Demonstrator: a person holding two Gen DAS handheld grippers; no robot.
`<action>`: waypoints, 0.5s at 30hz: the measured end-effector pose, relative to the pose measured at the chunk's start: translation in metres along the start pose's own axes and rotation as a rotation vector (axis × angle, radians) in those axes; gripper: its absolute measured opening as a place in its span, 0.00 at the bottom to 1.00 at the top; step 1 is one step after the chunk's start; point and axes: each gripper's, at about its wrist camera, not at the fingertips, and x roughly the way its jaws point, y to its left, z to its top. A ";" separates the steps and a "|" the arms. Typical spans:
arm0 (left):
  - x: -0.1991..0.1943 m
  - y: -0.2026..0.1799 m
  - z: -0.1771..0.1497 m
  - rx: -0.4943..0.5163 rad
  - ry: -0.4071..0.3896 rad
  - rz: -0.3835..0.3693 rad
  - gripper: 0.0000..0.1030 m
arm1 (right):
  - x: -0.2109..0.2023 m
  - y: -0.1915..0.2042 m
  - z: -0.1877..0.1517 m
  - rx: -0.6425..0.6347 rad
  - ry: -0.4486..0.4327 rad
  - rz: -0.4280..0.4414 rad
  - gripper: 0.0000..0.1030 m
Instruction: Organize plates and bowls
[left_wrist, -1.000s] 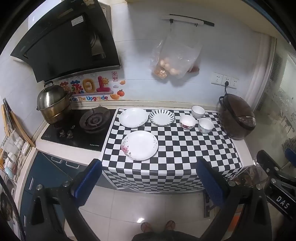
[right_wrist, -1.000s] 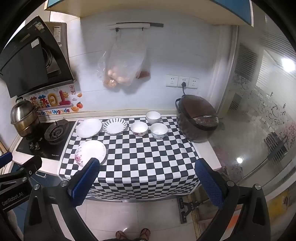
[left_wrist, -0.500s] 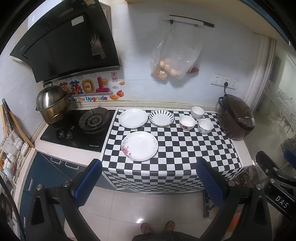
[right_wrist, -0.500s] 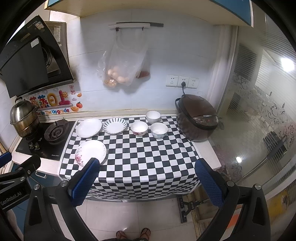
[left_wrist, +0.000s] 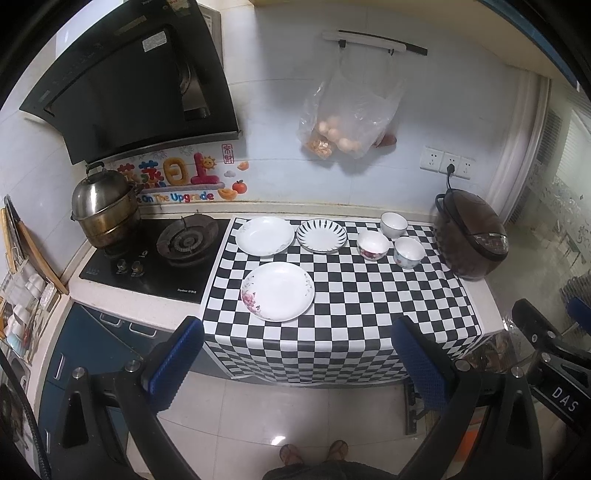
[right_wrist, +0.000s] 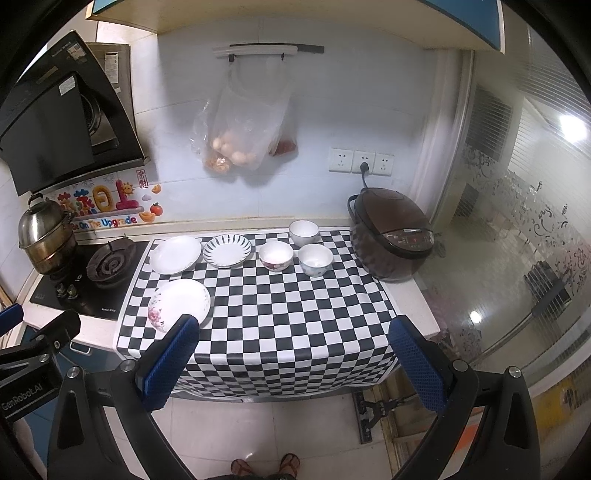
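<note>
On the checkered cloth (left_wrist: 351, 314) lie a white flower-edged plate (left_wrist: 277, 291) at the front, a plain white plate (left_wrist: 265, 235) and a striped plate (left_wrist: 321, 236) behind it. Three bowls stand to the right: a flowered one (left_wrist: 372, 245), a white one (left_wrist: 393, 224) and a blue-patterned one (left_wrist: 409, 252). The same plates (right_wrist: 180, 302) and bowls (right_wrist: 276, 255) show in the right wrist view. My left gripper (left_wrist: 299, 362) is open and empty, well back from the counter. My right gripper (right_wrist: 291, 362) is open and empty too.
A brown rice cooker (left_wrist: 471, 236) stands at the counter's right end. A gas hob (left_wrist: 186, 242) and a steel pot (left_wrist: 101, 208) are on the left under a black hood (left_wrist: 129, 85). A plastic bag (left_wrist: 347, 114) hangs on the wall. White floor tiles lie below.
Both views have shifted only slightly; the counter sits a touch lower in the left view. Plates and bowls have not moved. Both grippers stay open.
</note>
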 end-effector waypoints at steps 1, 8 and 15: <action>0.000 -0.002 0.000 0.000 -0.001 0.002 1.00 | 0.000 0.000 0.000 0.000 0.000 0.001 1.00; -0.002 -0.009 0.000 0.001 -0.009 0.004 1.00 | -0.002 -0.002 0.002 0.000 -0.002 0.004 1.00; -0.005 -0.010 0.000 0.000 -0.013 0.003 1.00 | -0.003 -0.003 0.005 0.007 -0.006 0.008 1.00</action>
